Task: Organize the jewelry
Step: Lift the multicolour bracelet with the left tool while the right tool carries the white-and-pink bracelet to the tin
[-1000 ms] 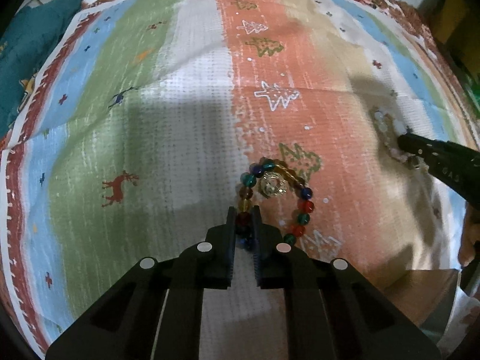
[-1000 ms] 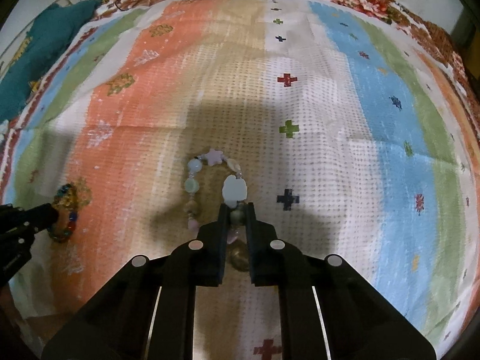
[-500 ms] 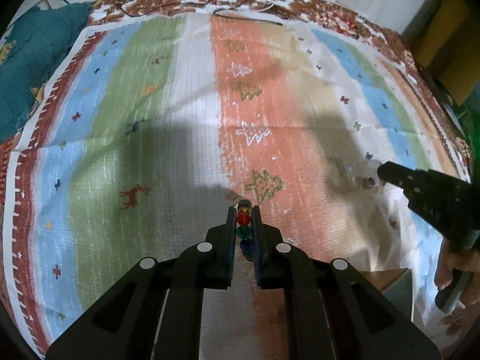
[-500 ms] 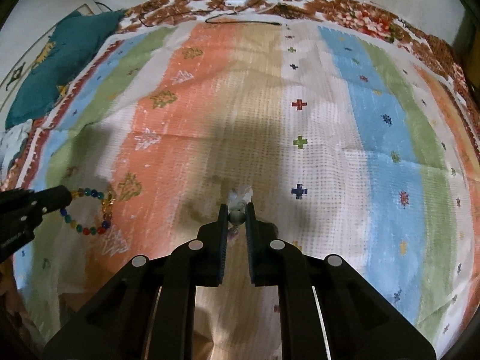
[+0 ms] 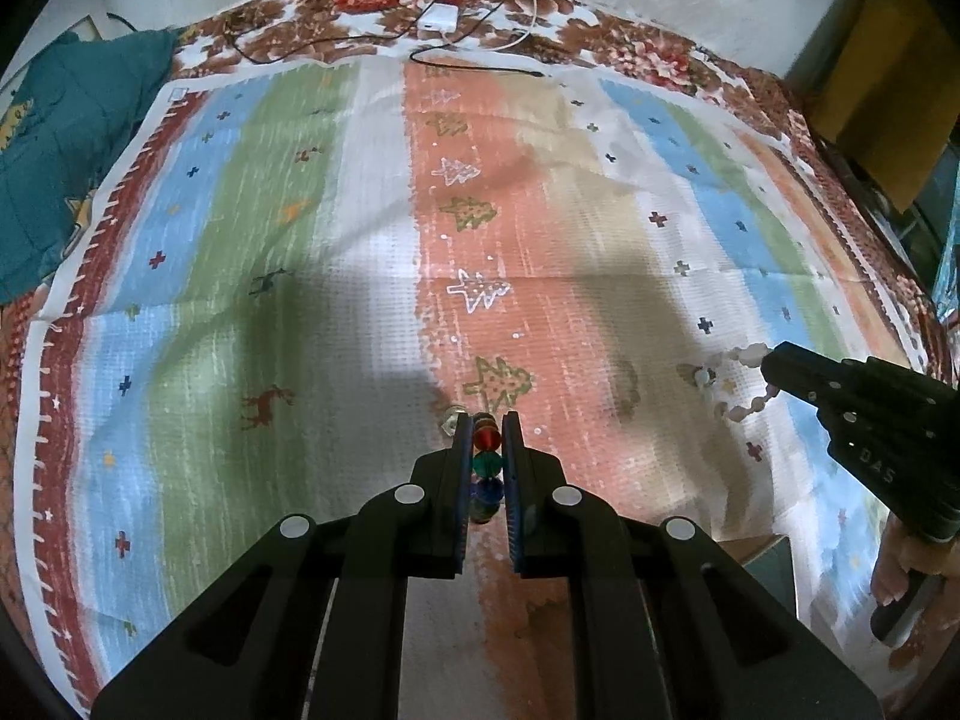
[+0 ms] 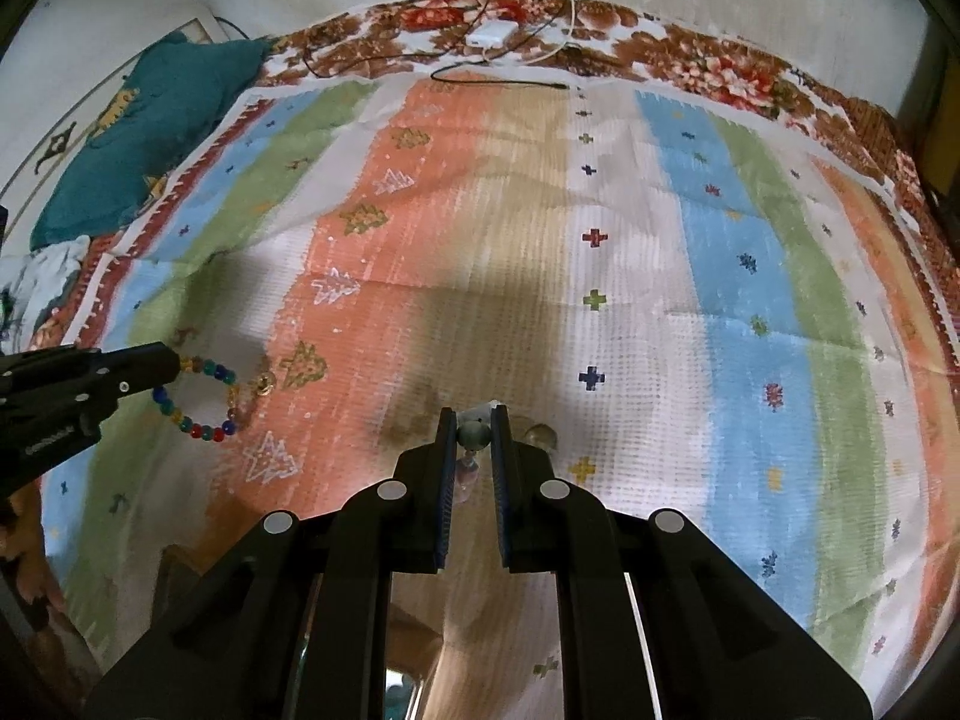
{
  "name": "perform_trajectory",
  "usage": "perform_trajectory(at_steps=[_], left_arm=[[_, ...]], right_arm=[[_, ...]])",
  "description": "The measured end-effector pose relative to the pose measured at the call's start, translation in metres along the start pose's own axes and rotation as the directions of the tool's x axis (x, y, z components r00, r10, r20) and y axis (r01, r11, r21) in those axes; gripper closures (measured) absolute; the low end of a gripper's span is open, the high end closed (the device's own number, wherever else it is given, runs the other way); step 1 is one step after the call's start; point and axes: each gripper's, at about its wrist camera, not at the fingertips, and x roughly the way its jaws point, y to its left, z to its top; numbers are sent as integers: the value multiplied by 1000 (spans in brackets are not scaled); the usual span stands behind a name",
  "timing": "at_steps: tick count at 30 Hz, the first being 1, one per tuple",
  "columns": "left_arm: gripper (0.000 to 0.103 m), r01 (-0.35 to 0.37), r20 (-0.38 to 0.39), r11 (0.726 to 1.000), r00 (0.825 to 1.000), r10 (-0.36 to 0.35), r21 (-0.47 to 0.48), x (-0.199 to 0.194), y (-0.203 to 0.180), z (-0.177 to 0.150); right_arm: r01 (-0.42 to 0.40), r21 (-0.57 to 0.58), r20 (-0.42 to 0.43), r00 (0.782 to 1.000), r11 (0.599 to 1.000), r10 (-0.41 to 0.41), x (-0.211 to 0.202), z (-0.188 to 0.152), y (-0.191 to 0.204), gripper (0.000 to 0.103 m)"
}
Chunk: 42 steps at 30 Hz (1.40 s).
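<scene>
Nearest the left wrist camera, the left gripper (image 5: 486, 429) has its jaws clenched on the coloured bead bracelet (image 5: 485, 461); red, green and blue beads sit stacked in the narrow gap. From the right wrist view the rest of that bracelet (image 6: 201, 399) hangs as an open loop from the left gripper (image 6: 171, 367), apparently clear of the cloth below, with a small gold charm on its far side.

The right gripper (image 6: 474, 429) is likewise clamped, grasping the pale bead bracelet (image 6: 471, 438) by a greenish bead, with clear beads trailing down between the jaws. From the left wrist view its loose strand (image 5: 735, 384) dangles from the tip of the right gripper (image 5: 771, 369); a hand (image 5: 912, 564) shows at the handle.

Below and beyond both tools lies the striped patterned cloth (image 5: 372, 252), with no further jewelry visible on it. No tray, box or stand is identifiable in either view. At the far edge, on the floral bedding (image 6: 720, 69), rest a white charger (image 6: 492, 33) and cables; a teal cushion (image 6: 150, 120) sits far left.

Assessment: pick-up of both bracelets appears complete. Placement is outstanding, and the destination cannot be determined from these views.
</scene>
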Motion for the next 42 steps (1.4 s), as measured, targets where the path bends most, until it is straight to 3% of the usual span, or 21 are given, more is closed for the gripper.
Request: perform_trajectory(at_steps=[22,42], left_arm=[[94,66,81,996,994,-71,65,-46,-37,-13],[94,90,140,989,984,-106,119,-80,-58,-34]], right_arm=[[-44,-23,108,993,999,46,-60,-17,14,91],[-76,-61,140,987,995,84,-88,-41,29,91]])
